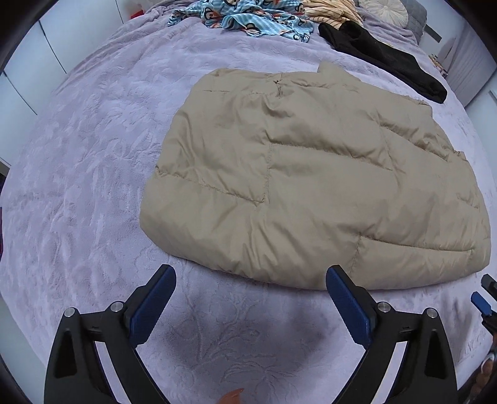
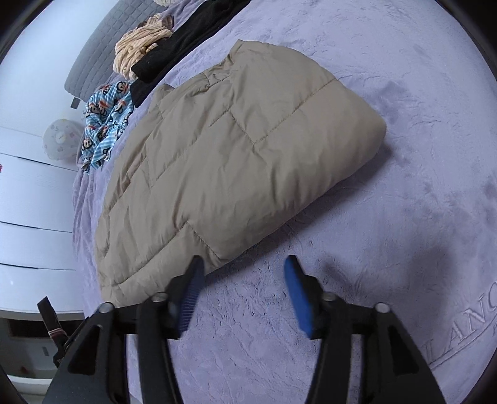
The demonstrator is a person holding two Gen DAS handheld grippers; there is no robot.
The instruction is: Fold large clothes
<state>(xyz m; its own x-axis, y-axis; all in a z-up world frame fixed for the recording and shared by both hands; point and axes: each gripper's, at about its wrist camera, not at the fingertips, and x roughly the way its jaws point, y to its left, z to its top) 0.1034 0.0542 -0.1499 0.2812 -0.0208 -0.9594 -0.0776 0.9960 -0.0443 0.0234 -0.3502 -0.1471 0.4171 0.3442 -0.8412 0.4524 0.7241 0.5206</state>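
Note:
A beige quilted puffer jacket [image 1: 310,174] lies folded flat on the lavender bedspread [image 1: 93,186]. It also shows in the right wrist view [image 2: 223,155]. My left gripper [image 1: 251,273] is open and empty, hovering just short of the jacket's near edge. My right gripper [image 2: 243,264] is open and empty, its left finger next to the jacket's near corner. The right gripper's tip also shows at the right edge of the left wrist view [image 1: 483,298].
At the far end of the bed lie a blue cartoon-print garment [image 1: 248,18], a black garment [image 1: 382,56] and a cream striped garment [image 1: 329,11]. A grey headboard [image 2: 93,59] and white cabinet fronts [image 2: 31,199] border the bed. The bedspread [image 2: 403,155] carries stitched lettering.

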